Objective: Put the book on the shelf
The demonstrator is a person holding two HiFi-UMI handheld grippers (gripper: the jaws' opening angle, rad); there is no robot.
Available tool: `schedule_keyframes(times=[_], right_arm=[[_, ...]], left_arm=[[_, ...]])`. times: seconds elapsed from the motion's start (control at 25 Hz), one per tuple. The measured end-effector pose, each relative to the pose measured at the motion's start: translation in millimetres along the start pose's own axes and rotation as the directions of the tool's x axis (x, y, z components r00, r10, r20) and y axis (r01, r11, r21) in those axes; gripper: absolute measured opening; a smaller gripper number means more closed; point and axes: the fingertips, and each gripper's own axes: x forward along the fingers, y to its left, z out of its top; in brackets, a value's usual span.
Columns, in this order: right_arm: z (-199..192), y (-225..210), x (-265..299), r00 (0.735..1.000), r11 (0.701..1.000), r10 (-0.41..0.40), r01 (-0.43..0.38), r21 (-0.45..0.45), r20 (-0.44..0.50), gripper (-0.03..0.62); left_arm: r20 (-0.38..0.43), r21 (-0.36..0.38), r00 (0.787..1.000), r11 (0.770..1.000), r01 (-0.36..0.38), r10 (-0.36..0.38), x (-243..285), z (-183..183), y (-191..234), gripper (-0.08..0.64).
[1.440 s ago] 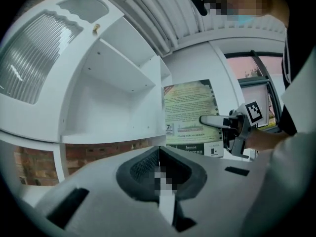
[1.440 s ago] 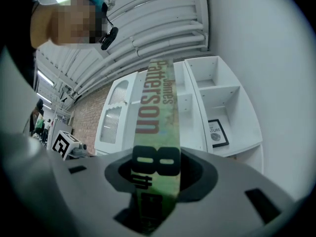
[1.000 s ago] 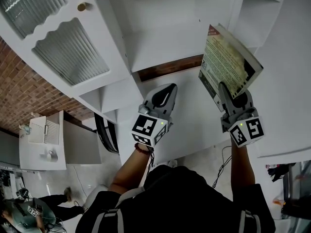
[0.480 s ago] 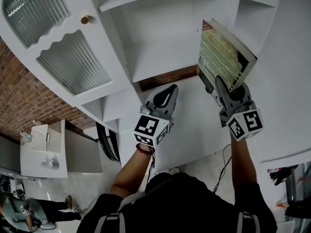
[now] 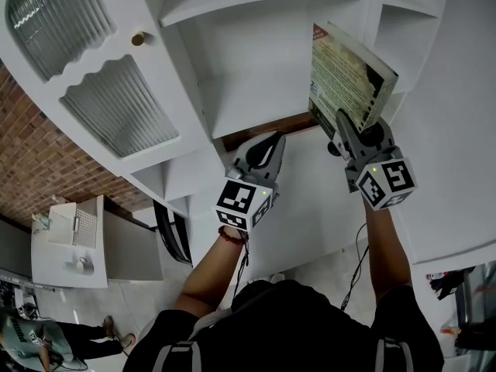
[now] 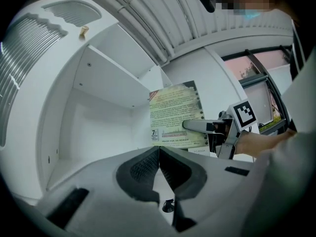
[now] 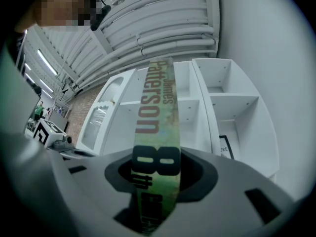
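A paperback book [image 5: 347, 72] with a pale green back cover stands upright in my right gripper [image 5: 341, 127], whose jaws are shut on its lower edge. Its green spine [image 7: 157, 147] fills the right gripper view between the jaws. The book is held up in front of the white shelf unit [image 5: 256, 60], at the right side of a middle compartment. My left gripper [image 5: 267, 147] hovers lower left of the book, jaws shut and empty, pointing into the same compartment [image 6: 98, 117]. The book [image 6: 175, 115] and the right gripper's finger [image 6: 200, 126] show in the left gripper view.
A cabinet door with ribbed glass panels [image 5: 116, 103] and a round knob [image 5: 138, 39] stands at the left. Narrow white compartments [image 7: 229, 117] lie to the right of the book. A brick wall [image 5: 31, 161] and a low white unit [image 5: 74, 235] are at far left.
The right gripper has carried the book up and slightly left, closer to the shelf compartment. The left gripper has shifted a little upward.
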Motion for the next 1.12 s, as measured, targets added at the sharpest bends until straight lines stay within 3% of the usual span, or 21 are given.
schedule_keyframes(times=[0.4, 0.76, 1.12], right_arm=[[-12, -9, 42, 1.0, 1.0, -0.02, 0.02, 0.002, -0.015, 0.166], [-22, -23, 81, 0.999, 0.997, -0.034, 0.036, 0.072, -0.029, 0.166], [-34, -37, 111, 0.996, 0.996, -0.064, 0.067, 0.055, -0.059, 0.166]], left_arm=[[-0.01, 0.0, 1.0, 1.0, 0.005, -0.005, 15, -3, 7, 0.018], [0.001, 0.011, 1.0, 1.0, 0.024, -0.024, 38, 2, 12, 0.018], [-0.004, 0.016, 1.0, 1.0, 0.027, -0.027, 56, -2, 26, 0.018]])
